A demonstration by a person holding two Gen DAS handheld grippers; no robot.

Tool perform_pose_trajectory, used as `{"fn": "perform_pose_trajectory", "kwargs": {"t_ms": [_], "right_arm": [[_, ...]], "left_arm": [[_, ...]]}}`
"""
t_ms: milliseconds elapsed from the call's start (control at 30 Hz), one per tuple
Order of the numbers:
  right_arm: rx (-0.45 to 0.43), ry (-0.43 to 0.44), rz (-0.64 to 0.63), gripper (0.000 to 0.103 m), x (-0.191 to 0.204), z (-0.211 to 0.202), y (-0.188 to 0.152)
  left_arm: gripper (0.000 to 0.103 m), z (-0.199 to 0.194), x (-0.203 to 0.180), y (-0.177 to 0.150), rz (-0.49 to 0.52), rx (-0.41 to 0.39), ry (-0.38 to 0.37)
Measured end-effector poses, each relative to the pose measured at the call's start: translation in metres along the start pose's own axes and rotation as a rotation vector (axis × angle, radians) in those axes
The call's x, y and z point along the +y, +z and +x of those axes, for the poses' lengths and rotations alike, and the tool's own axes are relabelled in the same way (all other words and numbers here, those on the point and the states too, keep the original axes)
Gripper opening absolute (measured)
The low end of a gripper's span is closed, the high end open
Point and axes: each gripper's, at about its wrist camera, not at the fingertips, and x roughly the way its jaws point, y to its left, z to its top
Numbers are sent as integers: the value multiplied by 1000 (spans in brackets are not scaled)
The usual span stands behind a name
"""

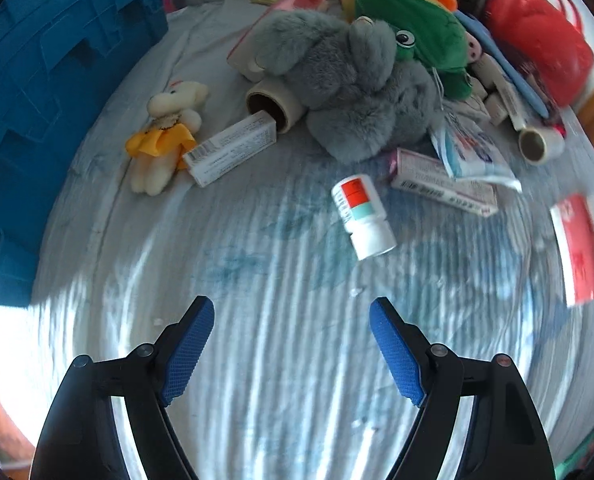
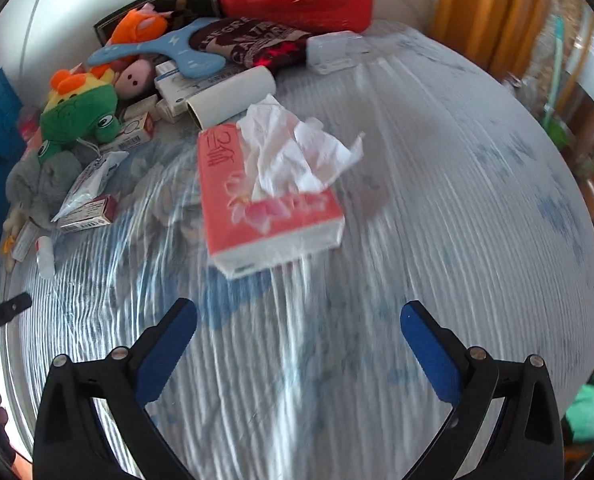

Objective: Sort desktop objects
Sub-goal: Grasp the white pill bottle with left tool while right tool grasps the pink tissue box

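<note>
Desktop objects: a jumble lying on the cloth-covered worktop [image 1: 257, 360], most heaped beside the grey plush [image 1: 353, 92].
Left hand-held gripper [image 1: 291, 344]: jaws apart, empty, hovering over bare cloth, well short of the grey plush.
Right hand-held gripper [image 2: 297, 344]: jaws apart, empty, just short of the pink tissue box [image 2: 265, 200].
Nearest item: one white bottle [image 1: 363, 216], near the grey plush.
Progress: judged barely begun; nothing looks sorted, blue crate [image 1: 57, 100] contents unseen.
Count: two paper rolls, one cream bear [image 1: 169, 136], one green frog [image 1: 421, 36], one red bag [image 1: 537, 36].
</note>
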Motion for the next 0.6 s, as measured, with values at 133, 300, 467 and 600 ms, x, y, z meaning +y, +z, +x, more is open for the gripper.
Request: {"fn": "perform_pose_trajectory", "kwargs": {"t_ms": [133,300,467,600], "right_arm": [[10,53,-38,103,-10,14,18],[31,92,-28,103,-18,33,32],[47,124,-55,103,-10,48,48],[79,151,-82,103,7,68,52]], "left_arm": [[81,2,-24,15,-22,-37,89],[81,24,-41,29,-39,-6,127],[84,37,-45,32,-53,-7,139],[88,37,-42,31,-66,-31,135]]}}
